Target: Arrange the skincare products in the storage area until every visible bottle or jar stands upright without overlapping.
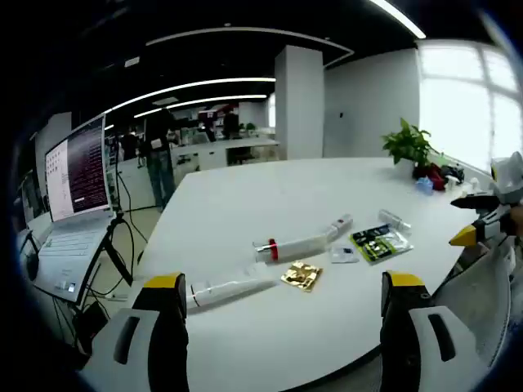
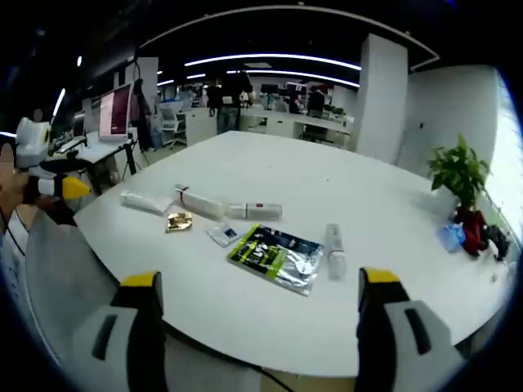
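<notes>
Several skincare items lie flat on the white table [image 1: 245, 196]. A white tube [image 1: 229, 290] is nearest my left gripper [image 1: 282, 280], which is open and holds nothing. Beyond it are a long white tube with a red band [image 1: 298, 245], a gold sachet [image 1: 301, 276], a small sachet [image 1: 344, 255], a green and black packet [image 1: 380, 242] and a small clear bottle [image 1: 394, 219]. My right gripper [image 2: 259, 280] is open above the table's near edge, with the green and black packet [image 2: 274, 255], the clear bottle [image 2: 334, 249], the red-banded tube [image 2: 225, 208] and the gold sachet [image 2: 179, 220] ahead.
A potted plant [image 1: 409, 147] and small blue and red items [image 2: 453, 237] stand at the table's far side. A laptop [image 1: 78, 175] on a stand is off the table's left. People stand far back in the office. The table [image 2: 327, 180] has bare room behind the items.
</notes>
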Action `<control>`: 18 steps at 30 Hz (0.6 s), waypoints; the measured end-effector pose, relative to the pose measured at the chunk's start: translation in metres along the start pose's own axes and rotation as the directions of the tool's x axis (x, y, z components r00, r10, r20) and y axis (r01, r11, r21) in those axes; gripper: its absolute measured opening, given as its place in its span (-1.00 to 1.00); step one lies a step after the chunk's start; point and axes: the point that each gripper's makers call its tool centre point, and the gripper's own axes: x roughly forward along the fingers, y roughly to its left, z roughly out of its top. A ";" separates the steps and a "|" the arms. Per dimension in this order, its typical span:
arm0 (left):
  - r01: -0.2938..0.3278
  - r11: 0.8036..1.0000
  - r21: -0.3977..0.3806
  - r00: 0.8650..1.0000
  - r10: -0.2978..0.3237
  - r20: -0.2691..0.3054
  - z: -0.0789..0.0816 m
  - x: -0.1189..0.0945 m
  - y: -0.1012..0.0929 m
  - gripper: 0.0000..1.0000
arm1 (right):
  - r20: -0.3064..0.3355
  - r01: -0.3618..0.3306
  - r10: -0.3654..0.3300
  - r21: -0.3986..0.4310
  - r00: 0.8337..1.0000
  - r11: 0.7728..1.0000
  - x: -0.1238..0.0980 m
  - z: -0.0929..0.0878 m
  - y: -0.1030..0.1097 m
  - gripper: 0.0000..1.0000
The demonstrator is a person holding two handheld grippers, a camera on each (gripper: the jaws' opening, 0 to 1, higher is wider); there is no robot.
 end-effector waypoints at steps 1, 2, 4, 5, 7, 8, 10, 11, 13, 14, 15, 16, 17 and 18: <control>0.000 1.000 0.000 1.000 0.000 0.001 0.000 0.000 0.000 0.94 | -0.002 0.000 0.000 -0.001 1.000 1.000 0.000 -0.001 0.001 0.99; -0.001 1.000 -0.002 1.000 0.001 0.007 0.001 -0.001 0.000 0.94 | -0.007 -0.002 0.002 -0.006 1.000 1.000 0.000 -0.002 0.001 0.99; 0.002 1.000 -0.006 1.000 -0.002 0.005 0.001 -0.003 0.001 0.94 | -0.011 -0.003 0.003 -0.010 1.000 1.000 0.000 -0.002 0.002 0.99; 0.001 1.000 -0.003 1.000 -0.001 0.000 0.000 -0.003 0.002 0.94 | -0.011 -0.003 0.003 -0.008 1.000 1.000 0.000 -0.002 0.002 0.99; -0.005 1.000 0.008 1.000 0.005 -0.010 -0.001 -0.004 0.006 0.94 | -0.010 -0.001 0.001 -0.005 1.000 1.000 0.001 -0.002 0.002 0.99; -0.007 1.000 0.008 1.000 0.007 -0.011 0.000 -0.005 0.009 0.94 | -0.010 0.000 0.000 -0.005 1.000 1.000 0.002 -0.001 0.002 0.99; -0.011 1.000 0.010 1.000 0.011 -0.007 0.003 -0.006 0.011 0.94 | -0.007 0.001 -0.001 -0.006 1.000 1.000 0.003 0.001 0.003 0.99; -0.010 1.000 0.014 1.000 0.010 -0.003 0.004 -0.006 0.011 0.94 | -0.003 -0.002 0.002 -0.007 1.000 1.000 0.003 0.002 0.004 0.99; -0.007 1.000 0.018 1.000 0.007 -0.003 0.005 -0.005 0.010 0.94 | -0.002 -0.004 0.004 -0.013 1.000 1.000 0.004 0.003 0.006 0.99; -0.003 1.000 0.019 1.000 0.004 -0.003 0.005 -0.005 0.010 0.94 | -0.002 -0.004 0.004 -0.015 1.000 1.000 0.004 0.003 0.006 0.99; 0.001 1.000 0.021 1.000 -0.001 -0.005 0.005 -0.004 0.009 0.94 | -0.001 -0.005 0.005 -0.015 1.000 1.000 0.004 0.002 0.007 0.99; 0.008 1.000 0.026 1.000 -0.007 -0.010 0.004 -0.004 0.008 0.94 | -0.001 -0.005 0.005 -0.013 1.000 1.000 0.004 0.002 0.008 0.99; 0.011 0.999 0.030 1.000 -0.011 -0.013 0.004 -0.003 0.008 0.94 | -0.001 -0.005 0.005 -0.011 1.000 1.000 0.003 0.002 0.010 0.99; 0.013 0.999 0.032 1.000 -0.012 -0.014 0.004 -0.003 0.008 0.94 | -0.001 -0.005 0.005 -0.010 1.000 1.000 0.003 0.001 0.010 0.99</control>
